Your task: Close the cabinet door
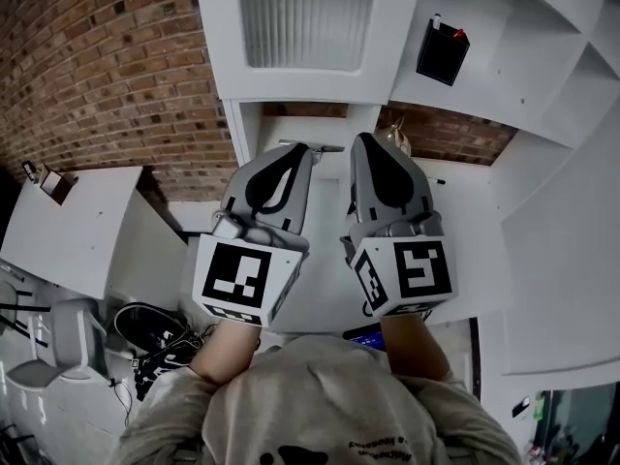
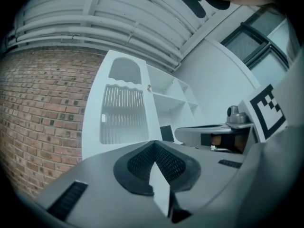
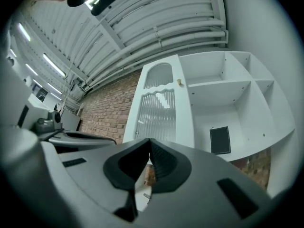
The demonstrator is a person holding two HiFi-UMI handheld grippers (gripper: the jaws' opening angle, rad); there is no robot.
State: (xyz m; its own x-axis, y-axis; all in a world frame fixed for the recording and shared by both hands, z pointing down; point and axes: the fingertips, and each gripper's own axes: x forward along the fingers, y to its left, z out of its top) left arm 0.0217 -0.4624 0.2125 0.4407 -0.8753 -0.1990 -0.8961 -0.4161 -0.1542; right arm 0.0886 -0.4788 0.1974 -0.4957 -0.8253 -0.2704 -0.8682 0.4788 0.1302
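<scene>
The white cabinet door [image 1: 300, 27] with a ribbed glass panel hangs on the wall cabinet above and ahead of me, and seems to lie flat against the cabinet front. In the right gripper view the door [image 3: 159, 110] shows a small knob [image 3: 179, 82] on its right edge, next to open shelves [image 3: 228, 94]. The left gripper view shows the door [image 2: 121, 113] too. My left gripper [image 1: 295, 153] and right gripper [image 1: 368, 143] are side by side below the cabinet, clear of the door. Both are shut and hold nothing.
A black box [image 1: 443, 52] stands on an open shelf right of the door. A brick wall [image 1: 107, 76] runs behind and to the left. A white counter [image 1: 465, 187] lies under the cabinet, a white table [image 1: 68, 221] and a chair [image 1: 68, 342] stand at the left.
</scene>
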